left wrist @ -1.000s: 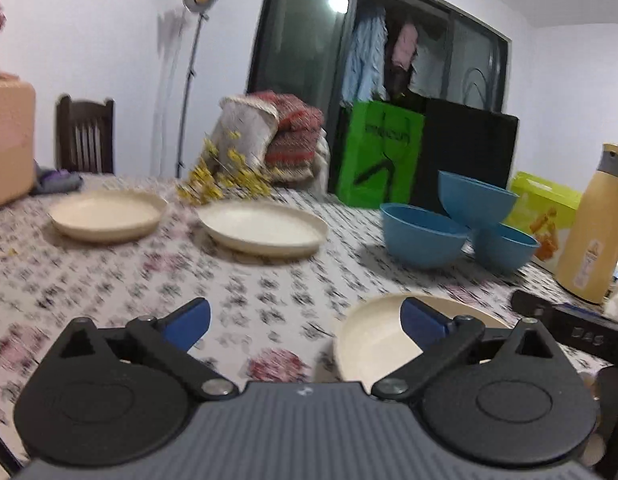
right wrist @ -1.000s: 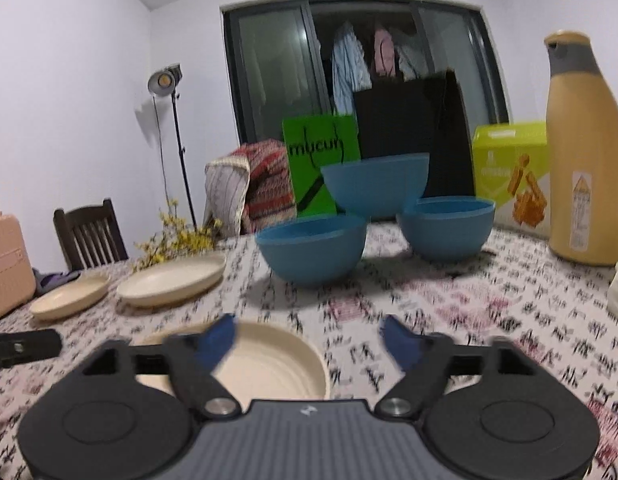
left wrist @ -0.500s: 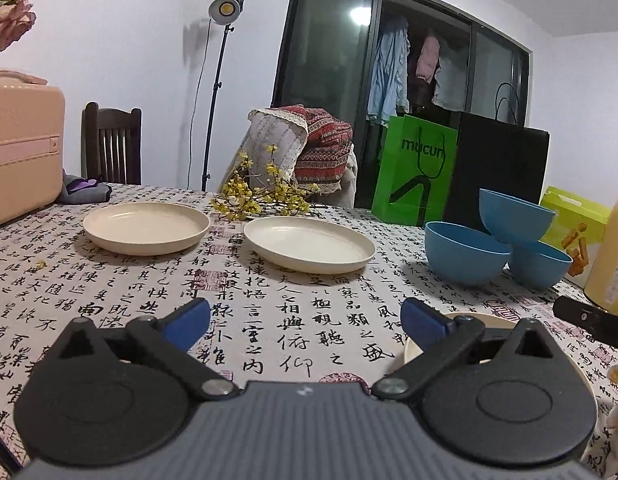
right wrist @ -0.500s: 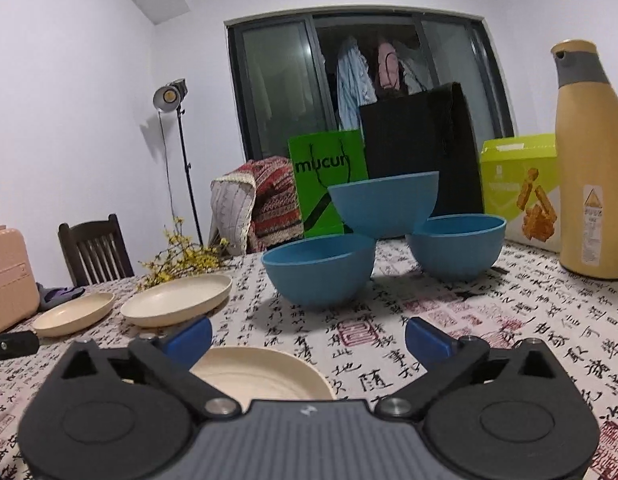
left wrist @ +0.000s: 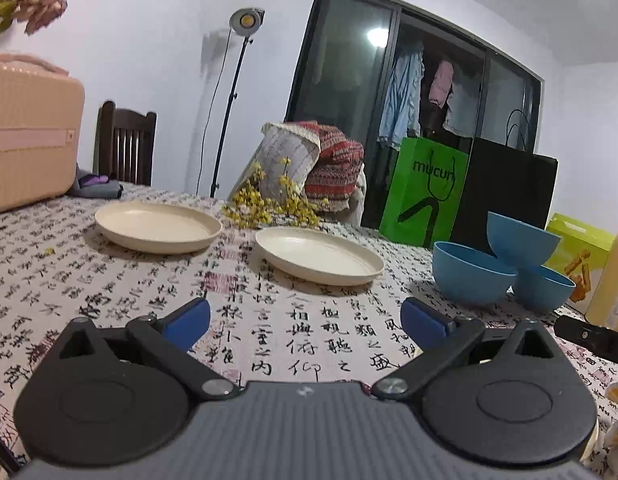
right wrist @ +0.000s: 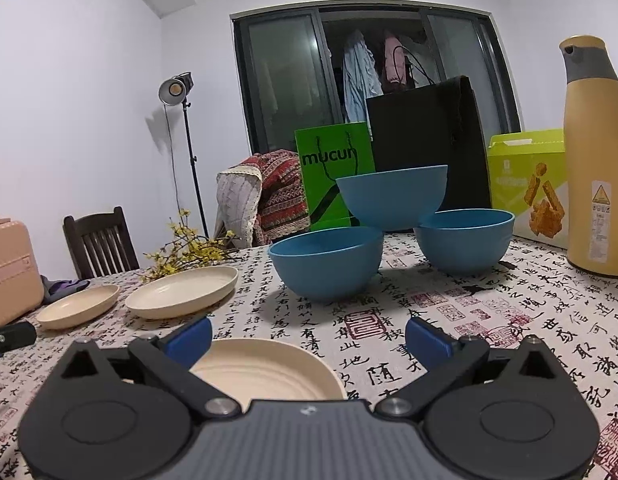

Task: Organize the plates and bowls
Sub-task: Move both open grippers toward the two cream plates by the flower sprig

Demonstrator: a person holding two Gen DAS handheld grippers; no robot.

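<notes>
Three cream plates lie on the patterned tablecloth. In the left wrist view the far left plate (left wrist: 157,226) and the middle plate (left wrist: 319,256) lie ahead of my open, empty left gripper (left wrist: 305,318). In the right wrist view the near plate (right wrist: 265,372) lies just below my open, empty right gripper (right wrist: 307,338), under its left finger. Three blue bowls stand beyond: a left bowl (right wrist: 327,262), a right bowl (right wrist: 465,240) and a third bowl (right wrist: 393,198) resting on top between them. The bowls also show in the left wrist view (left wrist: 469,274).
A tall yellow bottle (right wrist: 593,160) and a green snack box (right wrist: 529,184) stand at the right. A green bag (right wrist: 335,172) and black bag (right wrist: 429,144) stand behind the bowls. Yellow flowers (left wrist: 269,204), a pink case (left wrist: 29,132) and a chair (left wrist: 125,148) are at the left.
The left gripper has swung left and tilted, so the near plate has left its view. The right gripper has drawn back slightly and risen; both stay open.
</notes>
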